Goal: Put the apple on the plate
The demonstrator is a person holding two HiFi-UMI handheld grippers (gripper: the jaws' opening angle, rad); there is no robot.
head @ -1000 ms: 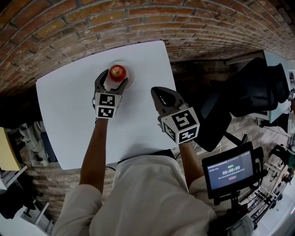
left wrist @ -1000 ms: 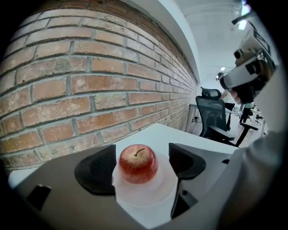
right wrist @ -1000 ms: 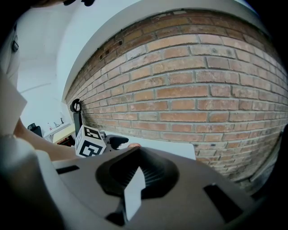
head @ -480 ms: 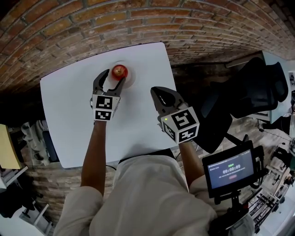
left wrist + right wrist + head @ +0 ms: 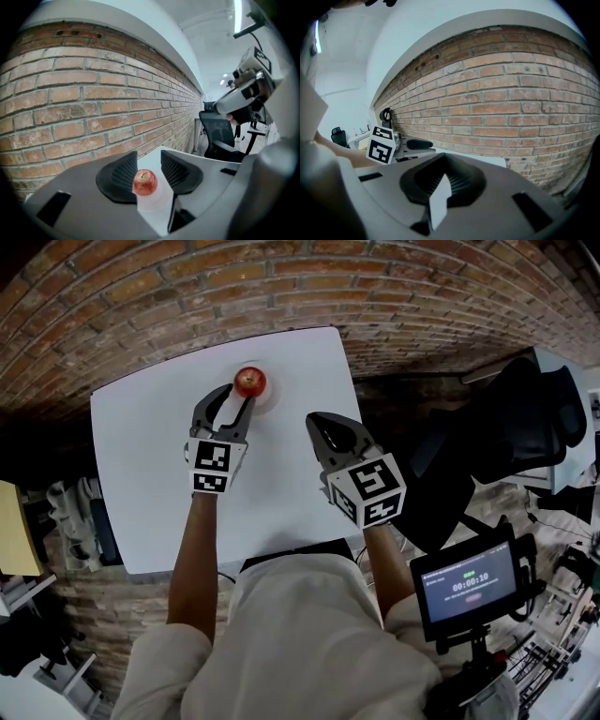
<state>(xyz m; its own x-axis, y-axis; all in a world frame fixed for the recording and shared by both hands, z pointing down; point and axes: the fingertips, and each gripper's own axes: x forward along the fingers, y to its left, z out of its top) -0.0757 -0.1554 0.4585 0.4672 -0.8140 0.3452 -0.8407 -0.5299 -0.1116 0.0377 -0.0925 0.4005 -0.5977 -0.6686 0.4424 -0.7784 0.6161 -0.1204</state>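
Note:
A red apple (image 5: 249,382) rests on a small white plate (image 5: 269,400) near the far edge of the white table (image 5: 150,484). My left gripper (image 5: 230,405) hovers just short of the apple, its jaws closing with nothing between them. In the left gripper view the apple (image 5: 145,182) shows past the fingertips, on the plate (image 5: 157,204). My right gripper (image 5: 325,430) hangs over the table's right part with its jaws together and empty. In the right gripper view the right gripper (image 5: 445,161) shows only a thin sliver of white table below its tips.
A brick wall (image 5: 281,287) runs behind the table. A black office chair (image 5: 525,418) stands to the right, and a small screen (image 5: 469,587) on a stand is at the lower right. The table's right edge (image 5: 349,409) lies close to my right gripper.
My left gripper has let go of the apple, drawn back and up from it, and its wide jaws have narrowed. The apple stays on the plate. The right gripper has risen slightly.

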